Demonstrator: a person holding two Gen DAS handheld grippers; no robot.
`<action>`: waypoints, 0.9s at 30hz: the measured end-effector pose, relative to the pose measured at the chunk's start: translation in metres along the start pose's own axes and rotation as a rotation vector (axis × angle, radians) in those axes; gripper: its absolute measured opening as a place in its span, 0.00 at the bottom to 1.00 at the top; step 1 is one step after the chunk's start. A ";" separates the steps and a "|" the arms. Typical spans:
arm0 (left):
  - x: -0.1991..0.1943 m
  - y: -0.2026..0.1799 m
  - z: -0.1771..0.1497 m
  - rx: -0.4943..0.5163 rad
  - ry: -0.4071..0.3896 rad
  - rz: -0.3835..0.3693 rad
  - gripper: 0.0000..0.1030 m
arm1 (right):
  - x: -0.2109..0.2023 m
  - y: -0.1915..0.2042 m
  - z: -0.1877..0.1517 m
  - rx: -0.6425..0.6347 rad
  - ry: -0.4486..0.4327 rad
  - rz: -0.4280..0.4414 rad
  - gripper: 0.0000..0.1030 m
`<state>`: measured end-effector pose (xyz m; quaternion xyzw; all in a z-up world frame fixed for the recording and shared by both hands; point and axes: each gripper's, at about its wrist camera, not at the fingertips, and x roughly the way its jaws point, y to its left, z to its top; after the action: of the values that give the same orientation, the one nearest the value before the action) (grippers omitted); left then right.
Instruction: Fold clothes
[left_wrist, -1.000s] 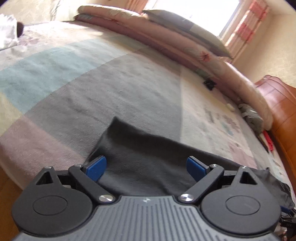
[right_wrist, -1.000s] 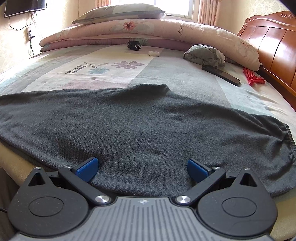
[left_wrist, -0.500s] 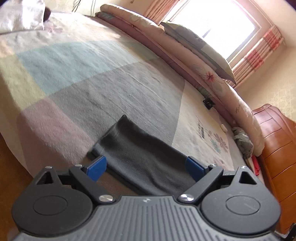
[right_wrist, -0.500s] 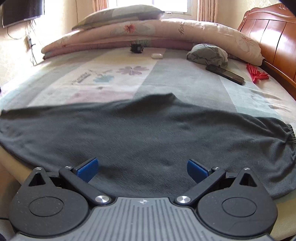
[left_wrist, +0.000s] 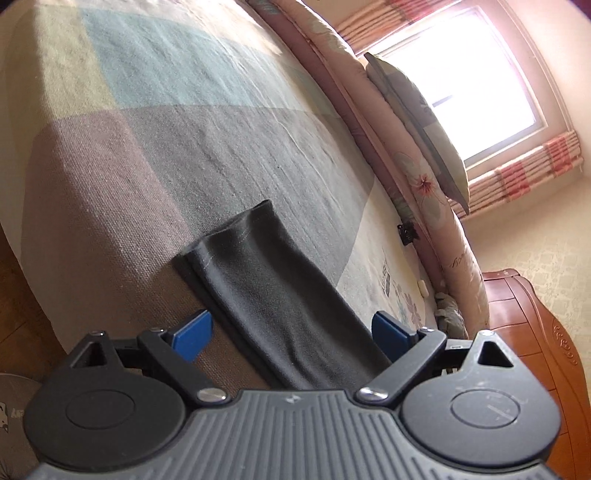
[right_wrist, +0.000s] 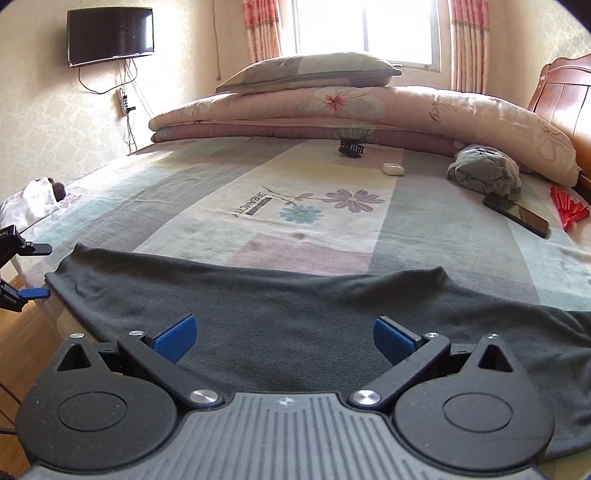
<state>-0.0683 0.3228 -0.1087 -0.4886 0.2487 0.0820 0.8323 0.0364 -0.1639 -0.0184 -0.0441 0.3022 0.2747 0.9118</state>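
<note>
Dark grey trousers (right_wrist: 295, 317) lie flat across the near edge of the bed, legs running left and right. My right gripper (right_wrist: 282, 338) is open and empty, just above the middle of the trousers. My left gripper (left_wrist: 291, 334) is open and empty, fingers straddling one trouser leg (left_wrist: 273, 288) close to its hemmed end (left_wrist: 229, 229). The left gripper also shows at the left edge of the right wrist view (right_wrist: 22, 269), beside that leg end.
A patchwork bedspread (right_wrist: 295, 214) covers the bed. At the back lie a rolled quilt (right_wrist: 369, 110) and a pillow (right_wrist: 306, 70). A black hair clip (right_wrist: 351, 147), white earbud case (right_wrist: 392, 169), grey bundle (right_wrist: 484, 173), phone (right_wrist: 517, 216) and red fan (right_wrist: 567, 210) lie behind. A wooden headboard (left_wrist: 535, 332) stands right.
My left gripper has pulled back and rolled, now looking along the trouser leg to its hem. My right gripper has risen and pulled back slightly. Both stay open.
</note>
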 end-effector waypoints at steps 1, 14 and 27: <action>0.001 0.001 0.001 -0.014 -0.005 -0.001 0.90 | 0.001 0.002 0.000 -0.001 0.004 0.003 1.00; 0.014 0.011 -0.003 -0.180 -0.047 -0.083 0.92 | 0.001 -0.002 -0.005 0.019 0.019 -0.012 1.00; 0.034 0.000 -0.003 -0.126 0.010 -0.102 0.94 | 0.005 -0.006 -0.010 0.037 0.026 -0.008 1.00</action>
<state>-0.0400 0.3167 -0.1269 -0.5525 0.2219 0.0527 0.8017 0.0377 -0.1687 -0.0297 -0.0319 0.3186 0.2647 0.9096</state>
